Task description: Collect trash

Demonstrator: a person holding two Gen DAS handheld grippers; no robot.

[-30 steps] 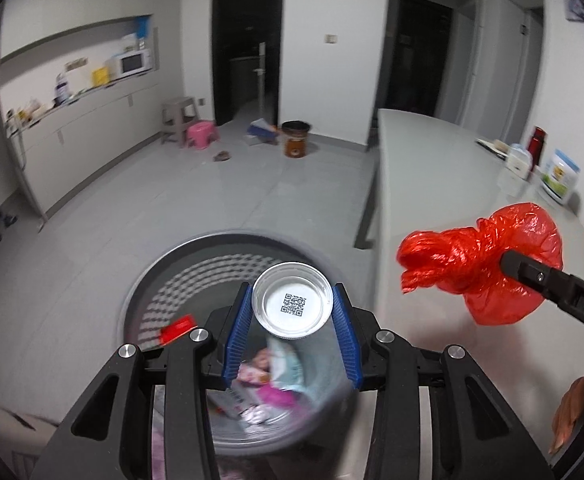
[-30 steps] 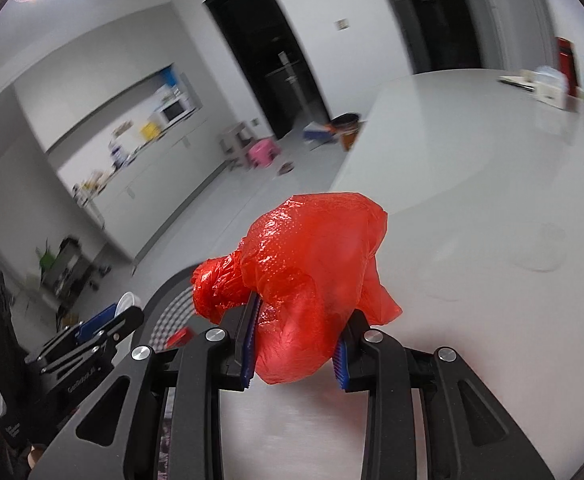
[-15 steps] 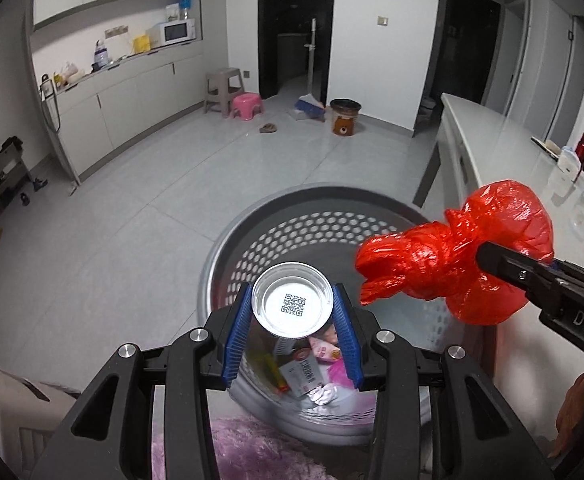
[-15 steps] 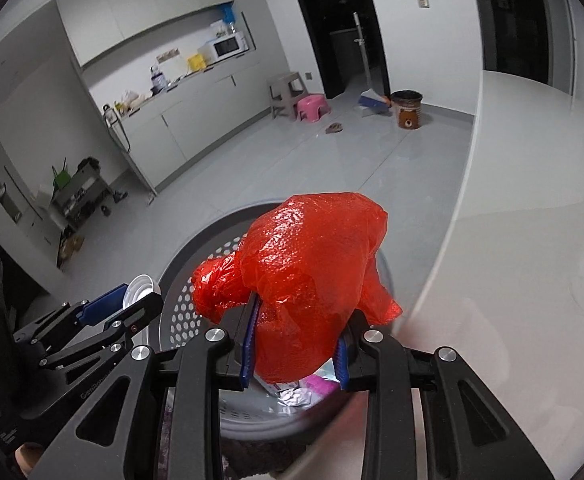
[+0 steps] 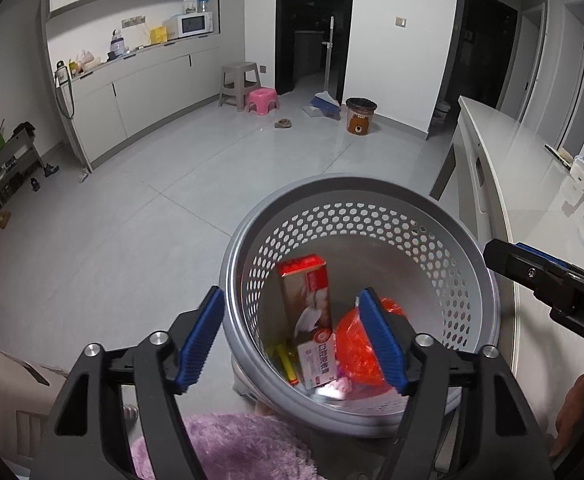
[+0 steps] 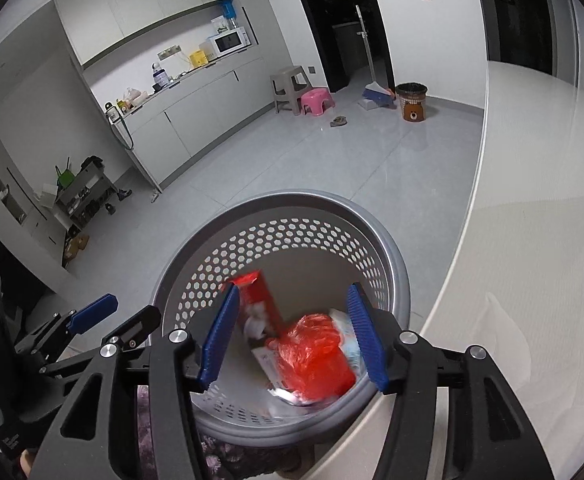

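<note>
Both grippers' fingers just opened, holding nothing.

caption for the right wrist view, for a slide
Open right gripper above the grey perforated bin, red bag lying inside.

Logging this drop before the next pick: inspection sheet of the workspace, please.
Surface: grey tiled floor; pale counter beside the bin.
Job's things: perforated grey bin holds red bag, red-and-white carton leaning on its wall, small wrappers.
Clutter: purple fluffy fabric below the bin.
Grippers: left gripper and right gripper open over the bin, jaws just opened, nothing between the pads.
Cables: nothing seen.
Surroundings: microwave on a shelf, pink stool, small brown bin.
</note>
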